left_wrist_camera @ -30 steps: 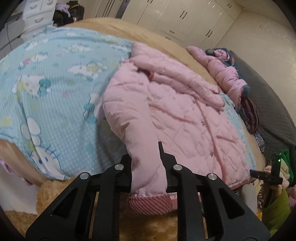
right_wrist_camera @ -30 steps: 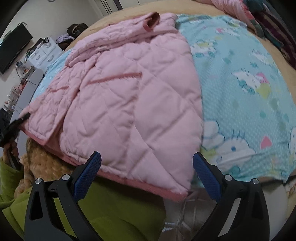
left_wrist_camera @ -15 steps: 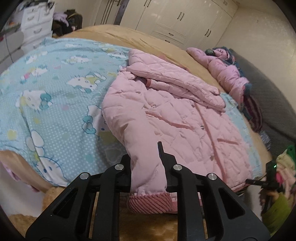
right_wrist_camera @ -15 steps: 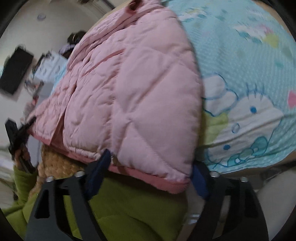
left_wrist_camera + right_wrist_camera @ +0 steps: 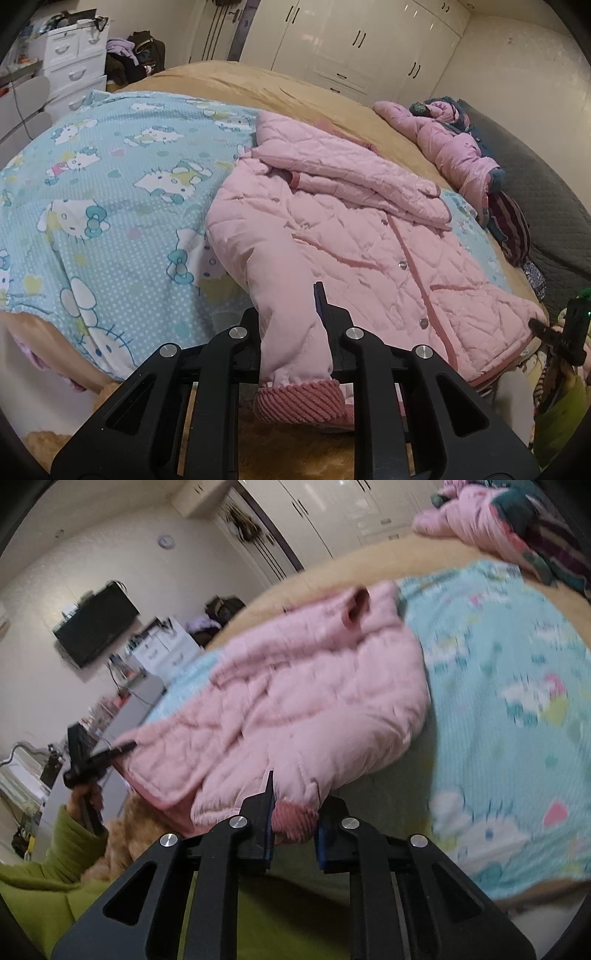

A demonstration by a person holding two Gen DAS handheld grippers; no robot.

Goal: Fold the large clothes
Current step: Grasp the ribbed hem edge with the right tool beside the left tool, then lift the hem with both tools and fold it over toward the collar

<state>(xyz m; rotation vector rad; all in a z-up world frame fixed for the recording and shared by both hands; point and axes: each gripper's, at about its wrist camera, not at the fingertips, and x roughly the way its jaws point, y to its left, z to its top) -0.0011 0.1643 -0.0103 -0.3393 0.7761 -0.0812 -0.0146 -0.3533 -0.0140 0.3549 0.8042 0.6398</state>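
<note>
Two claws grip the pink jacket (image 5: 332, 236) on the bed (image 5: 229, 81): left claw (image 5: 291, 332) clenched on its near sleeve, right claw (image 5: 293, 812) closing on its other cuff.

Both cameras ride low at the near edge of the bed (image 5: 229, 81), each just behind its own hand-held gripper, tilted downward across the mattress. The left wrist view faces toward the white wardrobes (image 5: 354, 40), with the pink jacket (image 5: 332, 229) filling its close foreground. The right wrist view, blurred, looks from the jacket's other side toward the wall-mounted television (image 5: 96, 626). They share the jacket, the blue cartoon-print sheet (image 5: 110, 192) and the white drawer unit (image 5: 74, 55); each also catches the other hand-held gripper at its frame edge.
</note>
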